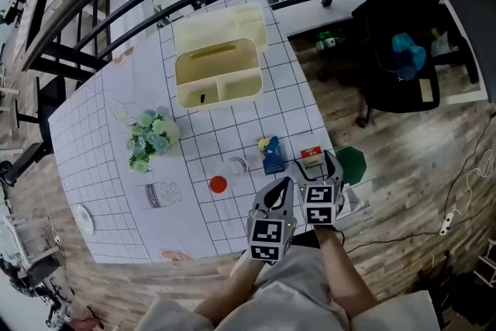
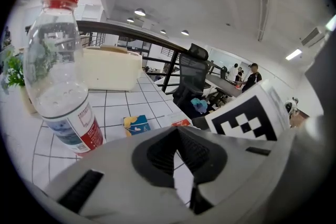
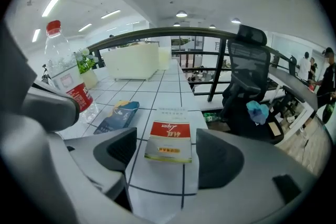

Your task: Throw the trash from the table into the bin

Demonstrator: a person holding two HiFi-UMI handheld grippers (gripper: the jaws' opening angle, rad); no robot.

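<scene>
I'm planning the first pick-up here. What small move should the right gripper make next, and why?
Probably ease the right gripper forward and down, then close on the red-and-white packet. Its jaws stand open, and the packet lies flat on the table just ahead, in line with the gap and untouched.

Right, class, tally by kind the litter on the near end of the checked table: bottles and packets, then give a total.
Bottles: 1, the plastic bottle
Packets: 2, the blue packet and the red-and-white packet
Total: 3
</scene>
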